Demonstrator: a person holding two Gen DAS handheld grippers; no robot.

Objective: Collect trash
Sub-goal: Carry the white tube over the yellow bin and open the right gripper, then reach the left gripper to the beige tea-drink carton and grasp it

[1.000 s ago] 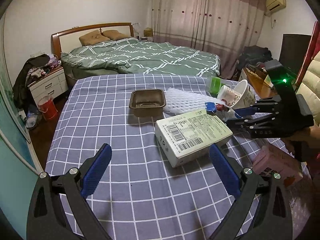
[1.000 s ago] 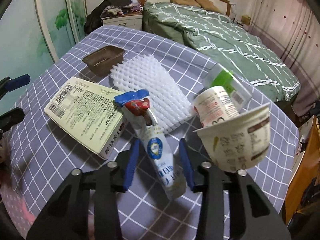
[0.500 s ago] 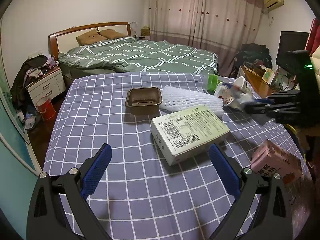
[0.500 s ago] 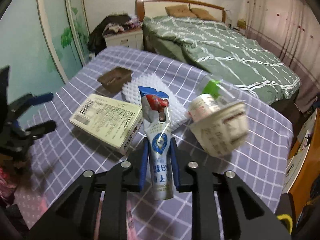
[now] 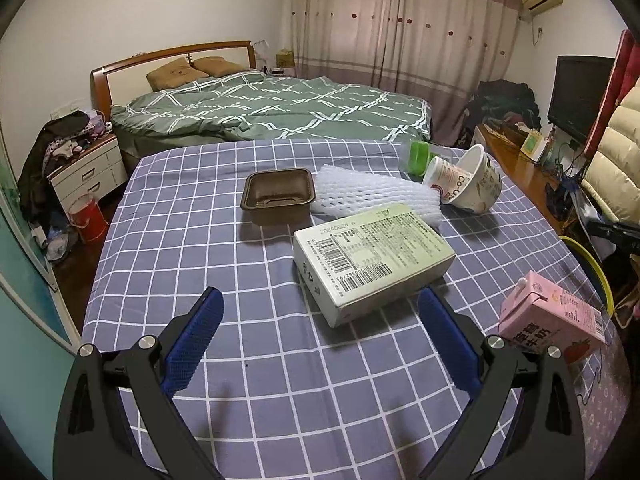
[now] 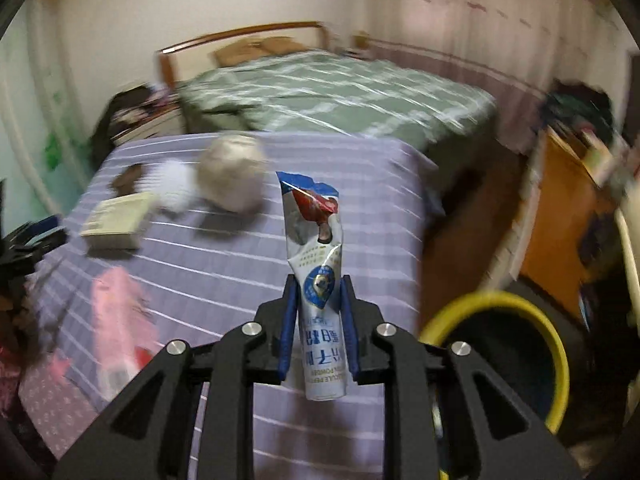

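Note:
My right gripper is shut on a white and blue sachet with a torn top, held up above the table's right side. A yellow-rimmed bin stands just right of it on the floor. My left gripper is open over the checked tablecloth, empty, with a pale green box just beyond its fingertips. Further back lie a brown tray, white foam netting, a tipped paper bowl with a cup in it and a green container. A pink milk carton lies at right.
A bed with a green quilt stands behind the table. A nightstand and a red bucket are at left. A wooden desk and a TV line the right wall. The bin's yellow rim shows beside the table.
My right gripper closed on the sachet, lifted it off the table and swung right toward the yellow-rimmed bin, leaving the left wrist view. The left gripper stayed put.

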